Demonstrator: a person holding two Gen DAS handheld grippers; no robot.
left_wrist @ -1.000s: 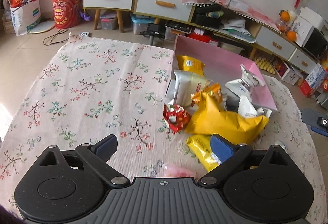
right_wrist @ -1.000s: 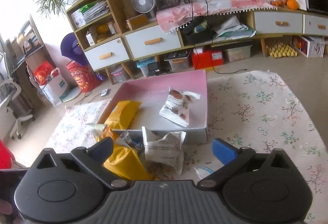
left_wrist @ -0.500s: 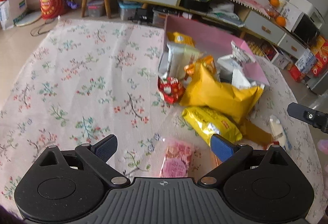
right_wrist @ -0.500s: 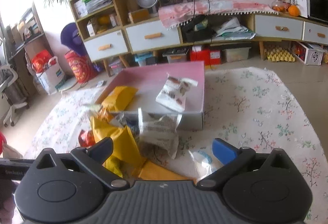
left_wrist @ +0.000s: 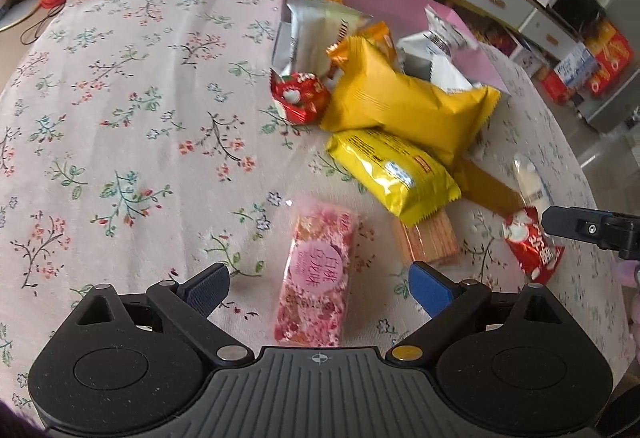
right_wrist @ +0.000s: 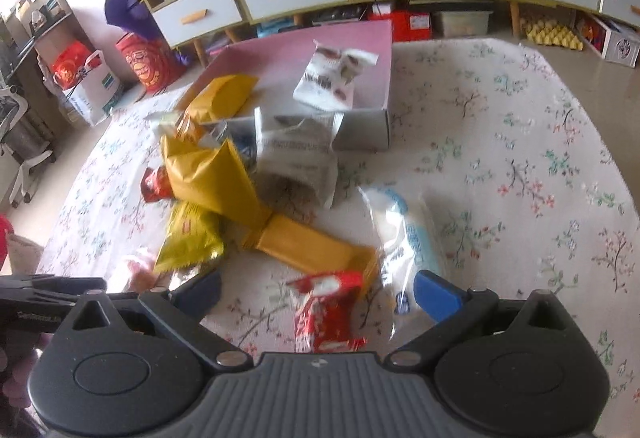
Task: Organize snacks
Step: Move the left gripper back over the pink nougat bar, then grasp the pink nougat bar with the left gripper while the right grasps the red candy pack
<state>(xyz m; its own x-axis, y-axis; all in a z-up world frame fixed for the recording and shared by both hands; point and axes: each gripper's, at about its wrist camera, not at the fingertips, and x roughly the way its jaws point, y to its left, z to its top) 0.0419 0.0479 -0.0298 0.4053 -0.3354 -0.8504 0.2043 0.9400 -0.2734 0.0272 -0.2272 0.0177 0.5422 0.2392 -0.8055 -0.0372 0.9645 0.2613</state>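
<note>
Both grippers lined up on snacks, nothing gripped yet

The pink box (right_wrist: 362, 49) sits on the cloth (left_wrist: 120, 109) holding two packs, the rest heaped in front of it; nearest the box a yellow bag (left_wrist: 404, 105), farther out a pink pack (left_wrist: 316, 274) between the wide-open left gripper (left_wrist: 320, 286), and a red pack (right_wrist: 326, 312) between the wide-open right gripper (right_wrist: 318, 292); next, I judge, each lowers and closes
</note>
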